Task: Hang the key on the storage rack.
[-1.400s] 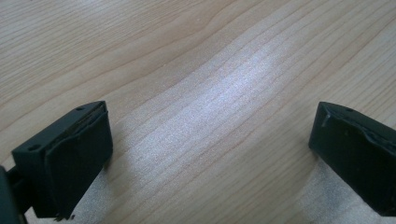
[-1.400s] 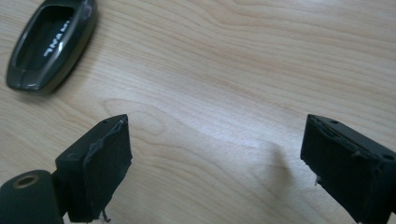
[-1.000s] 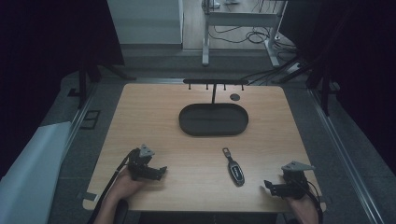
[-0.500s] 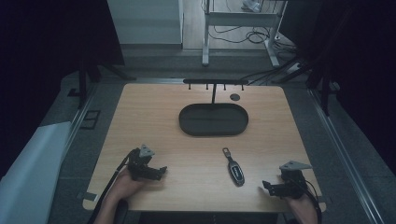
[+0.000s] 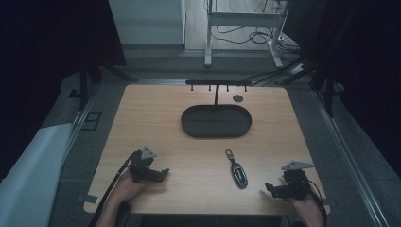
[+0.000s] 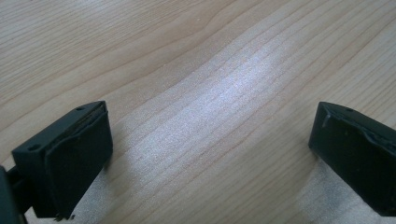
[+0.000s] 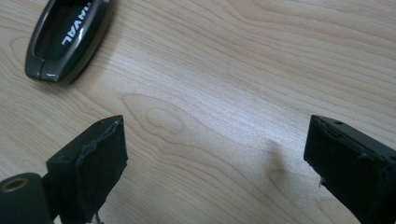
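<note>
On the worktop [image 5: 156, 118] just beside your spread right tongs [image 5: 270, 189], the key fob [image 5: 239, 173] looks light, rigid and glossy-slick, so pinch across its narrow flanks.

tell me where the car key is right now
In the high view the car key lies flat on the table, right of centre near the front edge, between the oval tray and the right gripper, which is its nearest neighbour.

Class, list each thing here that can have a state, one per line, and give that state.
left gripper: open, holding nothing, low over the table
right gripper: open, holding nothing, near the key fob
key fob: lying flat on the table, untouched
oval tray: empty
hook rack: upright behind the tray, nothing hanging
</note>
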Tool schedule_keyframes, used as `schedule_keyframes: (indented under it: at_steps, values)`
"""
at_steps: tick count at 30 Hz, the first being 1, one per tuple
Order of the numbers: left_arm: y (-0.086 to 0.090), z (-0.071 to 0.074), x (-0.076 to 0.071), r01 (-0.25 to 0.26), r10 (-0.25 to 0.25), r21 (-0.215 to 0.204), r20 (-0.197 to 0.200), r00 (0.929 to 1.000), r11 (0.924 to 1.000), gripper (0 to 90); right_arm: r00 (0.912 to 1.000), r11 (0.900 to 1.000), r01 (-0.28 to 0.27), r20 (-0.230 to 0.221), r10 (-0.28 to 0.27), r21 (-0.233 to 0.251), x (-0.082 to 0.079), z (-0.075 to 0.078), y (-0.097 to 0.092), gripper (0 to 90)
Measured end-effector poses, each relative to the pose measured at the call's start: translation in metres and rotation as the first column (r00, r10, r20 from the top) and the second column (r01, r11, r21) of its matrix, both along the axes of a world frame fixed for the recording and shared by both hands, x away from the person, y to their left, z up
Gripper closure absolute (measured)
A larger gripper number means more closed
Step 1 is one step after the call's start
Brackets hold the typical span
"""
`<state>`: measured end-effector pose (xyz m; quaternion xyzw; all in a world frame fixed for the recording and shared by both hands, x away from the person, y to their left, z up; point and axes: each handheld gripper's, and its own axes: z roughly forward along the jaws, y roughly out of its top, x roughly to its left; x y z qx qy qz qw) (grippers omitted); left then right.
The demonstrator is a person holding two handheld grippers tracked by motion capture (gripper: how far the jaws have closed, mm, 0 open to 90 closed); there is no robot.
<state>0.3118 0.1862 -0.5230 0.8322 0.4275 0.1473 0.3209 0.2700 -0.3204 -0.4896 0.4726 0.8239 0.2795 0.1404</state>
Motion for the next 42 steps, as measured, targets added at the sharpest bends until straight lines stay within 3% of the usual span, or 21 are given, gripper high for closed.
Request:
schedule_keyframes:
  at_steps: [13, 25, 30, 32, 34, 35, 36, 38, 39, 42]
  values:
    - [0.000, 0.000, 0.000, 0.000, 0.000, 0.001, -0.001, 1.0000, 1.0000, 0.0, 0.9984, 0.9991, -0.041, -0.040, 0.041, -0.007, 0.009, 0.005, 0.014, 5.7]
    - [0.000, 0.000, 0.000, 0.000, 0.000, 0.001, -0.001, 1.0000, 1.0000, 0.0, 0.9891, 0.9921, -0.093, -0.123, 0.082, -0.085, 0.022, 0.020, 0.033, 7.7]
    - [0.000, 0.000, 0.000, 0.000, 0.000, 0.001, -0.002, 1.0000, 1.0000, 0.0, 0.9760, 0.9862, -0.118, -0.196, 0.094, -0.116, 0.033, 0.027, 0.047, 11.9]
    - [0.000, 0.000, 0.000, 0.001, -0.001, 0.002, -0.002, 1.0000, 1.0000, 0.0, 0.9742, 0.9852, -0.123, -0.204, 0.096, -0.120, 0.034, 0.027, 0.049, 12.5]
    - [0.000, 0.000, 0.000, 0.001, -0.001, 0.003, -0.003, 1.0000, 1.0000, 0.0, 0.9627, 0.9824, -0.141, -0.248, 0.107, -0.122, 0.039, 0.029, 0.058, 12.7]
    - [0.000, 0.000, 0.000, 0.001, -0.001, 0.003, -0.003, 1.0000, 1.0000, 0.0, 0.9627, 0.9824, -0.141, -0.248, 0.107, -0.122, 0.039, 0.029, 0.058, 12.7]
    - [0.000, 0.000, 0.000, 0.001, -0.001, 0.002, -0.003, 1.0000, 1.0000, 0.0, 0.9561, 0.9822, -0.146, -0.272, 0.110, -0.117, 0.043, 0.031, 0.064, 13.0]
    - [0.000, 0.000, 0.000, 0.001, -0.001, 0.002, -0.003, 1.0000, 1.0000, 0.0, 0.9532, 0.9818, -0.150, -0.281, 0.112, -0.117, 0.045, 0.032, 0.067, 13.1]
    - [0.000, 0.000, 0.000, 0.001, -0.001, 0.002, -0.003, 1.0000, 1.0000, 0.0, 0.9466, 0.9796, -0.160, -0.300, 0.118, -0.121, 0.049, 0.034, 0.073, 13.5]
    - [0.000, 0.000, 0.000, 0.001, -0.001, 0.002, -0.003, 1.0000, 1.0000, 0.0, 0.9392, 0.9771, -0.172, -0.320, 0.125, -0.125, 0.054, 0.036, 0.082, 15.3]
